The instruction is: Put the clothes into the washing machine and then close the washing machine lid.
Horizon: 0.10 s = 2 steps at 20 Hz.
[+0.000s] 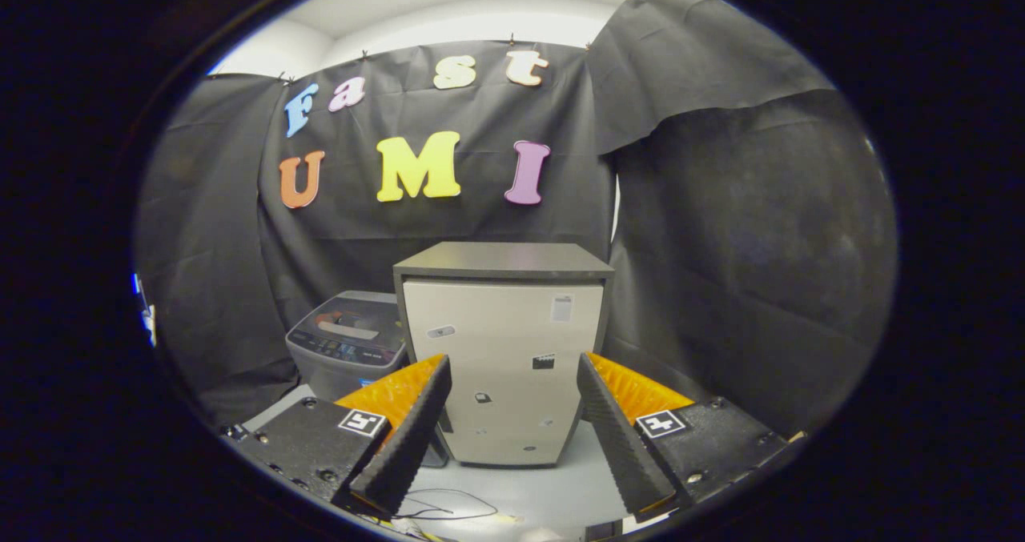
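Washing machine (pixel 346 342) sits low on the floor (pixel 512 498), beyond our left finger and off to the left of where the gripper (pixel 512 422) is aimed. Its lid (pixel 352 326) looks to lie flat and down, with the control panel along the near edge; something pale and reddish shows on or through the lid, but we cannot tell what it is. That fits either a load already inside with the lid shut, or a machine not opened, and we cannot settle which.

We hold the fingers wide apart with nothing between them. Straight ahead, in the gap, stands a pale cabinet (pixel 503 358) with a dark top, close beside the machine on its right and hiding that side of it. We judge that any reach to the machine would have to swing left past the cabinet's corner. A thin cable (pixel 448 506) lies on the floor just ahead of the fingers.
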### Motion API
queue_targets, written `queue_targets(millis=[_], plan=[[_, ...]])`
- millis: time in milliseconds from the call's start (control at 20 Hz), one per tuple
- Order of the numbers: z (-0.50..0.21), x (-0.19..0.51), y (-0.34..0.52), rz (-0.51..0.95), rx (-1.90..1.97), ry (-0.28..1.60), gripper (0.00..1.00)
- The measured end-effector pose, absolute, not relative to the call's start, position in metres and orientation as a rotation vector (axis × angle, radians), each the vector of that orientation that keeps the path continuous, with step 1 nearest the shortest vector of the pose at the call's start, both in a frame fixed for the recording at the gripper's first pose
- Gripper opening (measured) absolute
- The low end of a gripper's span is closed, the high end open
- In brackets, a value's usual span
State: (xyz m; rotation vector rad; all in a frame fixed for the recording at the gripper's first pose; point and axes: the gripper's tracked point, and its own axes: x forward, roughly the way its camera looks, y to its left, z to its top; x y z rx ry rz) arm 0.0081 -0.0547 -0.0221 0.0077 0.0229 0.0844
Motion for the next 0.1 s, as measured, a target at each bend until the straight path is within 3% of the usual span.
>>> queue_targets(millis=[100], plan=[[-0.0255,0.0062,-0.0545,0.084,0.004,0.030,0.99]])
